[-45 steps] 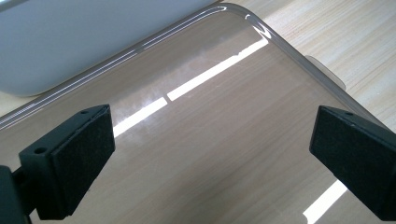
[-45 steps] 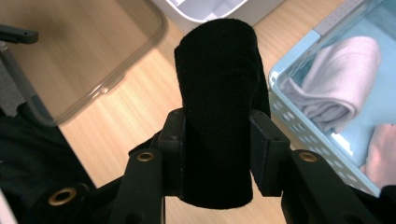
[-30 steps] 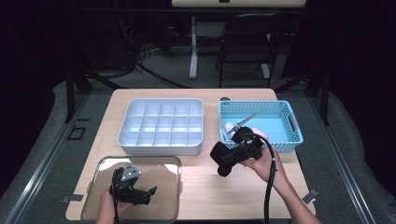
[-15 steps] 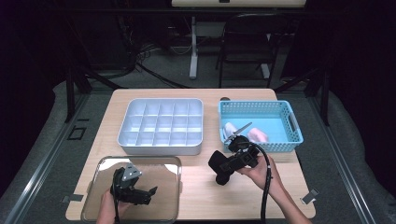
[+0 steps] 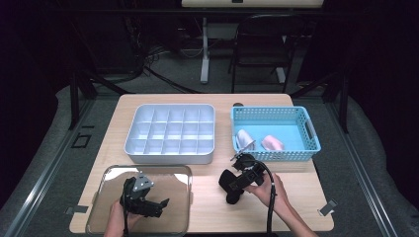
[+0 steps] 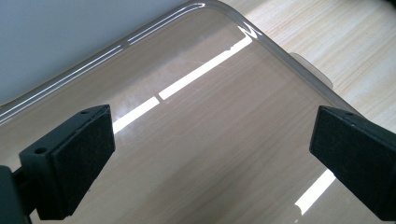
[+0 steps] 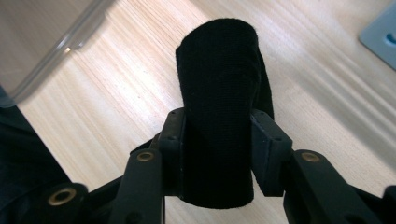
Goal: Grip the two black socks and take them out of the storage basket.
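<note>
Right gripper (image 7: pixel 219 135) jaws clamp soft black knit roll (image 7: pixel 219 93); pale woodgrain table (image 7: pixel 116 102).

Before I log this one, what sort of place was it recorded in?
Probably a lab or studio set up for recording, not a home. A small wooden table stands alone on grey carpet in a dark room, cables trail over the floor behind it, and a folding chair and a desk's legs stand beyond.

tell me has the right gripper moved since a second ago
Yes. The right gripper, shut on a black rolled cloth, has come toward the near table edge, away from the blue basket it was beside.
</note>
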